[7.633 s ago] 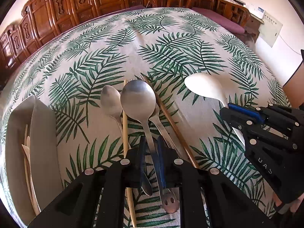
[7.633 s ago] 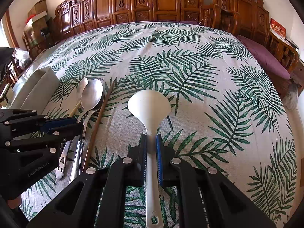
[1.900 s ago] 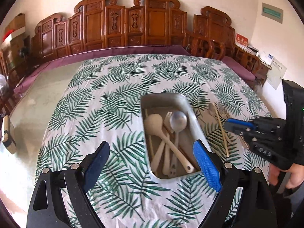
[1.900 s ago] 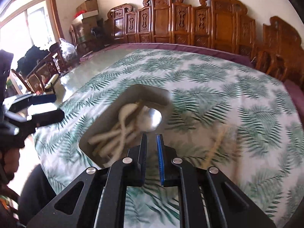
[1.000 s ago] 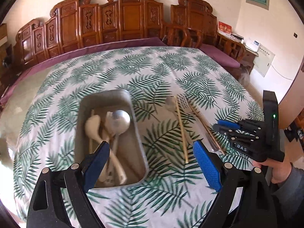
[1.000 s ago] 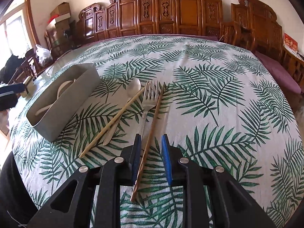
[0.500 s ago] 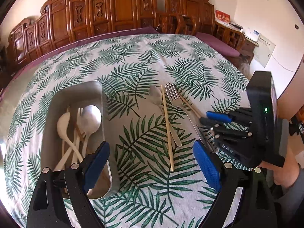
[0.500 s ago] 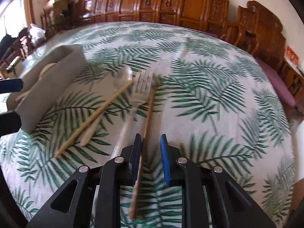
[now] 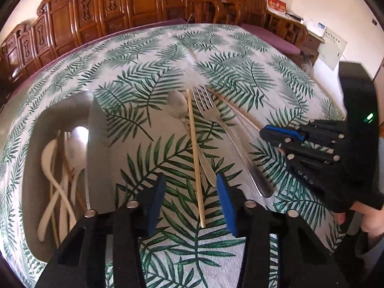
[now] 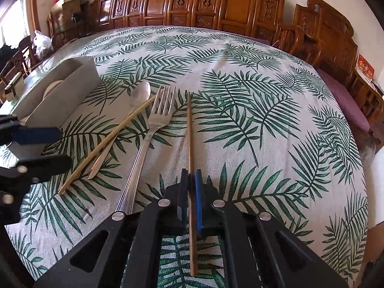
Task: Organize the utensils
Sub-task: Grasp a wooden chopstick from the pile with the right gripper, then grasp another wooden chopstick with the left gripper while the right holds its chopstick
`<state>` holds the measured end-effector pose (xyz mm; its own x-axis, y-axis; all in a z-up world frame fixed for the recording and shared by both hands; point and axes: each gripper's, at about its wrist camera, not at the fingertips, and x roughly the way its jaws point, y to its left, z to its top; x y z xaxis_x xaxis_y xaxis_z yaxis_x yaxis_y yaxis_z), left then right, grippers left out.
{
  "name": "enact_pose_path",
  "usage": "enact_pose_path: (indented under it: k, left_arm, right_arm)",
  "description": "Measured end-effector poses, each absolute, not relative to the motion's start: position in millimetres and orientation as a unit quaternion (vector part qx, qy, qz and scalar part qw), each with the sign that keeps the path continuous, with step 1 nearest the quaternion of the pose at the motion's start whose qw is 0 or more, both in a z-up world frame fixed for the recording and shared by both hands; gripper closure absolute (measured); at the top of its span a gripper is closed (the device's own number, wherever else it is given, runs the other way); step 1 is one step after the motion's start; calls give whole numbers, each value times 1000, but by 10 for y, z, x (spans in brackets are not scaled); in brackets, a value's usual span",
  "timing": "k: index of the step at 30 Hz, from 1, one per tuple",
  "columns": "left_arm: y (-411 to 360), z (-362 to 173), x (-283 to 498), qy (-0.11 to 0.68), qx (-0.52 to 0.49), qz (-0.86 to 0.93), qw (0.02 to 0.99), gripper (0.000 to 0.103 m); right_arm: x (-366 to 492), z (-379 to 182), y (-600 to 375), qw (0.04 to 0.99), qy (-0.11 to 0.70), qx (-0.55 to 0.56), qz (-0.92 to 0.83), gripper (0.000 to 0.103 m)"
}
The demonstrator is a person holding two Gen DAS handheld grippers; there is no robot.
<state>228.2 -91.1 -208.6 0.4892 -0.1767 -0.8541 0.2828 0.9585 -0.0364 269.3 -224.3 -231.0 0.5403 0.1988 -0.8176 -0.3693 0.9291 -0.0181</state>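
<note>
Your bench [image 10: 264,76] fills both views, covered in a cloth printed with green palm fronds, with carved wooden chairs [image 10: 240,7] ranged along its far edge.

At the left of the left wrist view sits the grey tray [image 9: 98,148], already holding a metal spoon [image 9: 76,148], white plastic spoons [image 9: 48,158] and some thin sticks. In the right wrist view the same tray appears at the upper left, beside the loose utensils.

Your left gripper [image 9: 190,201] hangs at the bottom centre of its own view with its jaws spread wide apart and nothing between them. The near end of the pale chopstick [image 9: 195,158] and the handle tip of the small spoon [image 9: 184,124] lie just ahead of the gap.

Your right gripper [image 10: 190,201] has its jaws closed on the dark chopstick [image 10: 189,132], which runs straight up the centre of that view with its near end sticking out behind the pads. In the left wrist view the same gripper sits at the right edge.

On the cloth, the fork [image 10: 151,134] lies just left of the dark chopstick. The pale chopstick crosses over the small spoon, left of the fork.
</note>
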Motion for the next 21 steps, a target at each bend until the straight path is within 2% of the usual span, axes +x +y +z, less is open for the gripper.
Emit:
enact_pose_path:
  k: [2,9,11,13,21]
  left_arm:
    - [-934,-2160,2298,496,58,-132,856,73]
    - [-932,-2285,2331,503,62,-125,853,82]
    - [-917,-2279,2325,500,65,-120,855,87]
    - [-888,-2276,2335,500,58,-119,856,98]
    - [-729,-2171,2160,496,23,-124,859,99]
  right_arm:
    - [2687,-2303,-2249,872,452,-92,163,97]
    - [2677,-2299,-2255,872,453,-87,162,97]
    - [2665,-2301,-2244,873,451,-92,161,97]
    - [2658,-2302,-2234,874,449,-96,159,97]
    - [2636,-2300,-2231,876,445,-101,158,97]
